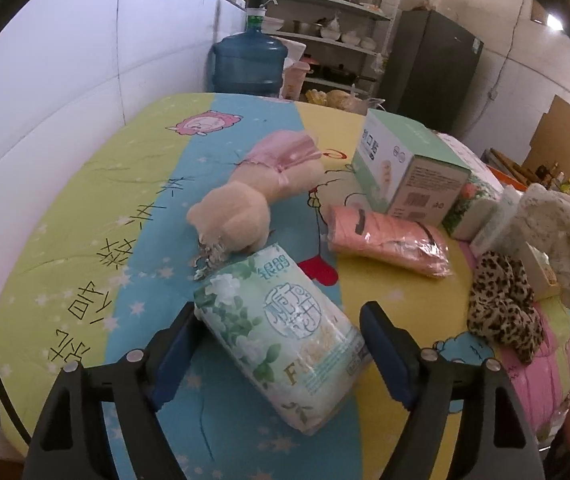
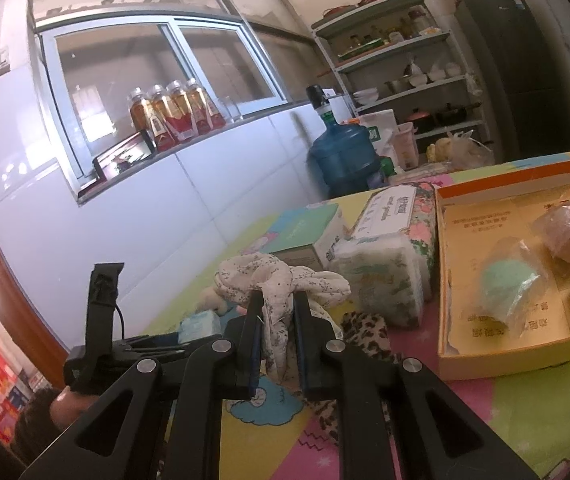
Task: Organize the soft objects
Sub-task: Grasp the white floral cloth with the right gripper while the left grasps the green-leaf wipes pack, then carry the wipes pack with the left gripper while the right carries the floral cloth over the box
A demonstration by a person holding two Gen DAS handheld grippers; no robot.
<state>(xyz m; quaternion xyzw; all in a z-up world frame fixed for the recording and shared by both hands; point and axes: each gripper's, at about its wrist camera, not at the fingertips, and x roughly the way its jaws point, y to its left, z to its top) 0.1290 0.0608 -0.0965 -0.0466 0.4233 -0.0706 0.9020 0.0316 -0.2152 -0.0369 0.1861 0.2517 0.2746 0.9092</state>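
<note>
My left gripper (image 1: 279, 312) is open around a green-and-white tissue pack (image 1: 281, 340) lying on the colourful quilt (image 1: 85, 208); the fingers stand on either side of it. Beyond it lie a cream plush toy with a pink skirt (image 1: 261, 192), a pink wrapped roll (image 1: 389, 242) and a leopard-print cloth (image 1: 503, 304). My right gripper (image 2: 279, 312) is shut on a white floral cloth (image 2: 281, 284) and holds it above the quilt; it also shows in the left wrist view (image 1: 553, 220). An orange cardboard tray (image 2: 457, 352) to its right holds a bagged green ball (image 2: 505, 288) and other soft items.
A green-and-white box (image 1: 405, 168) and floral tissue packs (image 2: 389, 264) stand on the quilt near the tray. A blue water jug (image 1: 249, 62), shelves (image 1: 337, 20) and a dark fridge (image 1: 433, 64) stand behind the table. A white wall runs along the left.
</note>
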